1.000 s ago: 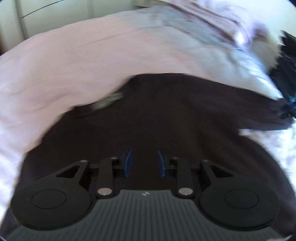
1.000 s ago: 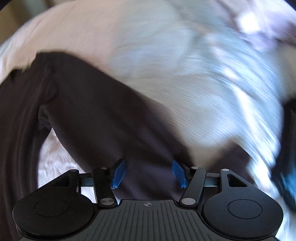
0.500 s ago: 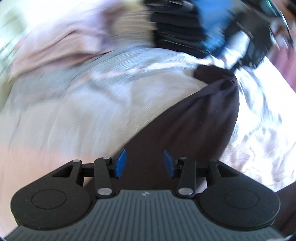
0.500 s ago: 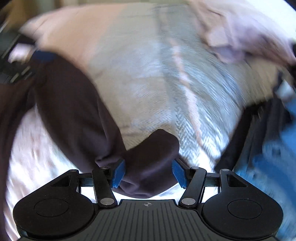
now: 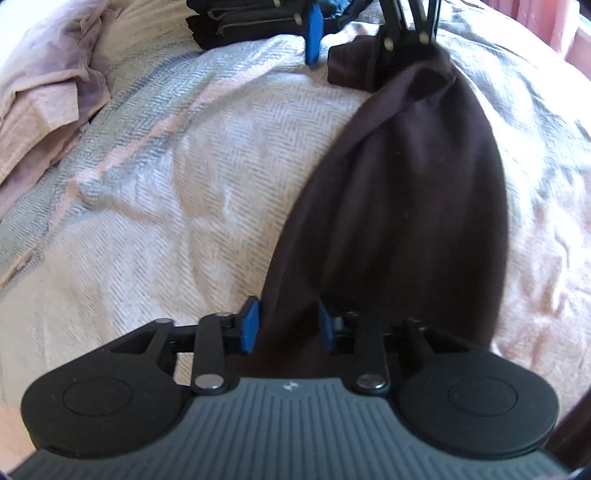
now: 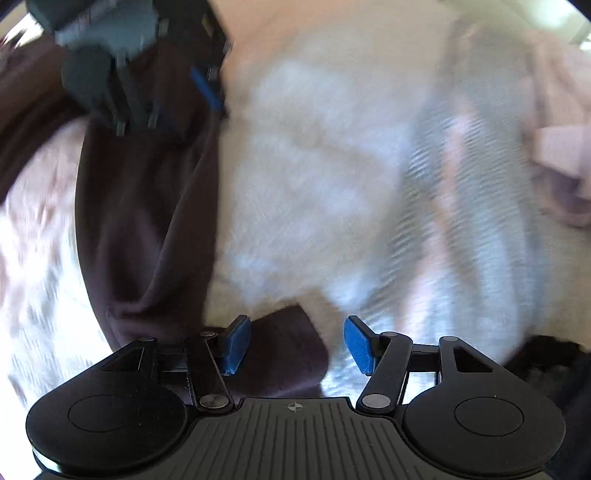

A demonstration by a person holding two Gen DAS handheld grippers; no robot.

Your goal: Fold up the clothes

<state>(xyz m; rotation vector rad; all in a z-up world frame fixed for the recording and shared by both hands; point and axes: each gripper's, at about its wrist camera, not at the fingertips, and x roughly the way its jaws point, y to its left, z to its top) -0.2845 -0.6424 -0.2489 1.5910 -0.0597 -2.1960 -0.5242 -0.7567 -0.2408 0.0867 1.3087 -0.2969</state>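
A dark brown garment point(image 5: 406, 206) lies in a long band across the pale herringbone blanket point(image 5: 184, 166). My left gripper point(image 5: 288, 325) is at its near end. The jaws are closing, and a bunched fold fills the gap between the blue pads. At the far end stands my right gripper point(image 5: 351, 62), jaws wide. In the right wrist view the right gripper point(image 6: 297, 347) is open over a loose corner of the garment point(image 6: 288, 354). That corner lies against the left pad and stops short of the other. The left gripper point(image 6: 184, 107) shows blurred at the top left, on the garment.
A stack of folded dark clothes point(image 5: 240, 18) sits at the blanket's far edge. A crumpled pink sheet point(image 5: 44, 103) lies at the left. Pale bedding point(image 5: 546, 258) runs along the right of the garment.
The left gripper swung from above the flat garment to its edge and narrowed its jaws on a fold. The right gripper shifted, and the garment's end now fills less of its gap.
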